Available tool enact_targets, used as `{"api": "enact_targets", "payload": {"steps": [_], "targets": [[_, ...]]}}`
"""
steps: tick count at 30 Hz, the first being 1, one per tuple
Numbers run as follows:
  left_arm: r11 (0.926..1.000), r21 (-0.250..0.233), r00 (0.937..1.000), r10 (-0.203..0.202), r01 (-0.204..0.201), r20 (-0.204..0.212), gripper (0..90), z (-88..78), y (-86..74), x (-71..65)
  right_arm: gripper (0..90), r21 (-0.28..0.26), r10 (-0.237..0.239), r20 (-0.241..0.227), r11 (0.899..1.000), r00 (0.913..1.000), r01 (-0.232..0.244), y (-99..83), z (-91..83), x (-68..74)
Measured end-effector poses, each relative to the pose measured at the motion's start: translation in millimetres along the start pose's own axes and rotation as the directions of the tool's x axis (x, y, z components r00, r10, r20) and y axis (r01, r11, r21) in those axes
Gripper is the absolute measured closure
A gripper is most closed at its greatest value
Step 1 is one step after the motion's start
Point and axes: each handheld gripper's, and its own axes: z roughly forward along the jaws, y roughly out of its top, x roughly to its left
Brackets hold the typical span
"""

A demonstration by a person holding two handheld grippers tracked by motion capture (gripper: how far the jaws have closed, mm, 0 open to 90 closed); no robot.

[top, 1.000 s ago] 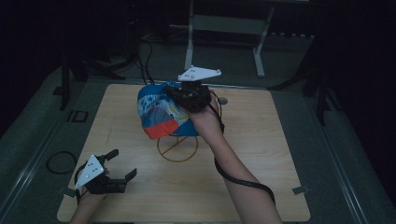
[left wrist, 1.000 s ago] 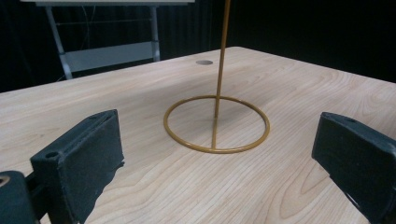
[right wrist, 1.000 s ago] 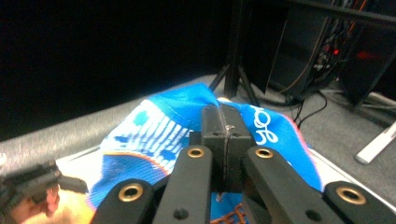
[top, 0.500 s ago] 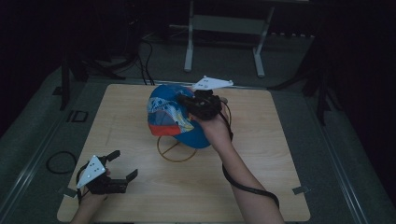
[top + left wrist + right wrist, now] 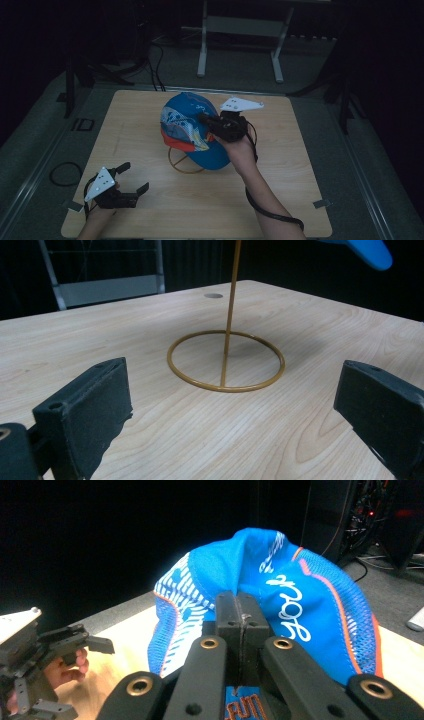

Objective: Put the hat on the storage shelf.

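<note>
A blue cap (image 5: pixel 187 127) with orange trim and white print hangs over the middle of the wooden table (image 5: pixel 300 200). My right gripper (image 5: pixel 210 121) is shut on its fabric at the right side; the pinched cloth bunches around the closed jaws (image 5: pixel 241 615). Under the cap stands a thin brass wire stand (image 5: pixel 182 165), a ring base with an upright rod (image 5: pixel 226 360). The rod's top is hidden by the cap, whose brim (image 5: pixel 370 250) shows at the top of the left gripper view. My left gripper (image 5: pixel 135 177) rests open at the table's near left corner, aimed at the stand.
A metal frame stand (image 5: pixel 240 30) rises beyond the far edge of the table. Black cables (image 5: pixel 155 55) lie on the floor at the back left, and a cable loop (image 5: pixel 65 172) lies left of the table. A small round hole (image 5: pixel 213 295) marks the tabletop.
My right gripper has carried the cap to the right and lower, over the wire stand. The left gripper has stayed where it was.
</note>
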Motion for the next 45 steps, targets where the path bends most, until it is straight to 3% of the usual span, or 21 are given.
{"api": "enact_targets", "payload": {"steps": [1, 2, 5, 8, 11, 18, 26, 30, 33, 35, 41, 45], "targets": [[1.0, 0.0, 1.0, 0.001, -0.001, 0.002, 2.2, 0.1, -0.2, -0.2, 88.8, 0.002, -0.009, 0.003, 1.0, 1.0, 0.009, -0.9, 0.5, 0.7], [1.0, 0.0, 1.0, 0.004, -0.004, 0.002, 2.2, 0.0, -0.4, -0.3, 79.3, -0.006, -0.007, 0.0, 1.0, 1.0, 0.007, -2.3, 1.5, 1.6], [1.0, 0.0, 1.0, 0.0, 0.0, 0.002, 2.2, -0.2, -0.8, -0.2, 71.9, -0.023, -0.017, -0.01, 1.0, 0.9998, 0.017, -2.7, 2.6, 3.1], [1.0, 0.001, 1.0, -0.003, 0.003, 0.001, 2.2, -0.6, -1.7, 0.5, 62.9, -0.035, -0.05, 0.018, 0.998, 0.9986, 0.05, -2.4, 4.2, 7.4], [1.0, -0.001, 1.0, -0.008, 0.008, 0.003, 2.2, -0.9, -2.4, 0.8, 59.1, -0.025, -0.073, 0.038, 0.997, 0.9966, 0.074, -3.1, 6.9, 9.7], [0.9999, 0.011, 1.0, -0.002, 0.002, 0.007, 2.2, 0.2, -4.7, 0.2, 54.0, -0.034, -0.063, 0.032, 0.997, 0.9975, 0.064, -4.2, 4.2, 9.2], [0.9999, 0.01, 0.9999, -0.009, 0.009, 0.013, 2.2, 1.0, -5.9, 0.8, 41.2, -0.032, -0.061, 0.046, 0.998, 0.9971, 0.062, -6.3, -5.2, 2.5], [0.9999, 0.011, 0.9998, -0.012, 0.012, 0.015, 2.2, 1.8, -6.6, 0.7, 35.0, -0.015, -0.099, 0.042, 0.995, 0.9942, 0.1, -10.8, -6.3, 2.6], [0.9999, 0.013, 0.9998, -0.008, 0.008, 0.018, 2.2, 2.3, -6.8, 0.5, 30.4, -0.008, -0.107, 0.033, 0.994, 0.9938, 0.107, -13.5, -7.4, 5.3], [0.9999, 0.015, 0.9998, -0.006, 0.006, 0.02, 2.2, 2.7, -7.0, 0.3, 23.7, 0.0, -0.118, -0.002, 0.993, 0.993, 0.118, -15.7, -9.3, 7.2], [0.9998, 0.016, 0.9997, -0.008, 0.008, 0.022, 2.2, 3.7, -7.5, -0.5, 18.5, -0.046, -0.135, -0.021, 0.99, 0.9907, 0.134, -21.1, -21.0, 12.1], [0.9999, 0.016, 0.9997, 0.0, 0.0, 0.023, 2.2, 3.8, -7.1, -1.1, 15.6, -0.043, -0.152, -0.021, 0.988, 0.9882, 0.151, -26.9, -26.6, 13.0]]}}
